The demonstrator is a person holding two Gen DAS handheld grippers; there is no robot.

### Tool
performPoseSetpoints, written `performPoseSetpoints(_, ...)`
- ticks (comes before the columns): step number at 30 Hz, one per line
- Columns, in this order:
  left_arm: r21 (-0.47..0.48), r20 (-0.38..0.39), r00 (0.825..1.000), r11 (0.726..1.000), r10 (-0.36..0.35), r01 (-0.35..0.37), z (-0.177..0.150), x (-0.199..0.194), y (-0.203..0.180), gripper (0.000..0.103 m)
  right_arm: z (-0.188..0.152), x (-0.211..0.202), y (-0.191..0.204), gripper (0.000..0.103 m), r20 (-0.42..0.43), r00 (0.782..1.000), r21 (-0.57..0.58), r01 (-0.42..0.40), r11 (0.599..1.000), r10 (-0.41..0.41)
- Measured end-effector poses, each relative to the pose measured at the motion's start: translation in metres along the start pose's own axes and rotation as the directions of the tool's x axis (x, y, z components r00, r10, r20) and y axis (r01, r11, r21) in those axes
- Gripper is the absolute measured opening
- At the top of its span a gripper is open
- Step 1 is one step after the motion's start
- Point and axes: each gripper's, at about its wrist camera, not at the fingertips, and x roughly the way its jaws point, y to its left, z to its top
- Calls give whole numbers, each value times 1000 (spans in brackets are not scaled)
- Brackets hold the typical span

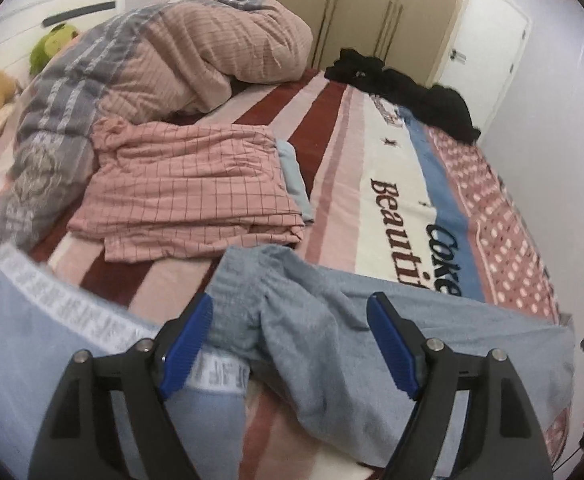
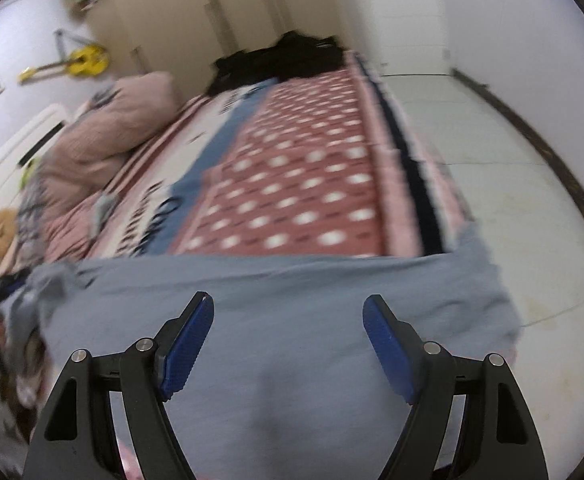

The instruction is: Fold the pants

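Pink checked garment (image 1: 189, 184), black clothes (image 1: 404, 88), yellow guitar (image 2: 81, 62).

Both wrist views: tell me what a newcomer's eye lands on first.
The grey-blue pants sprawl across the near edge of the bed, under the open left gripper and open right gripper. Behind them lies a folded pink checked garment; a black clothes heap sits at the far end.

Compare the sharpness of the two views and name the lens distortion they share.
Left wrist view: mostly sharp, the lettering on the bedspread readable. Right wrist view: motion-blurred across the bedspread and blue-grey pants; only the fingers stay crisp. Both: fisheye bending, dark rounded corners.
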Motion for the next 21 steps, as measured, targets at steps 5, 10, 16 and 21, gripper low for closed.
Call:
performPoseSetpoints(5,12,0,999,999,-45,45,5,-4,-9,76,2,29,68,74,-43,995,-167,-98,981,92)
performPoseSetpoints(10,85,53,993,991,-104,100,-2,-20,-29,76,2,78,149,74,-155,966,-322,-247,914,206)
performPoseSetpoints(16,173,100,983,975,-156,138,8,-28,-39,77,-7,123,239,91,-199,943,-517,-333,789,268)
performPoseSetpoints(21,212,46,990,970,-134,121,15,-8,-29,77,-14,164,292,89,-250,938,-614,-345,710,240)
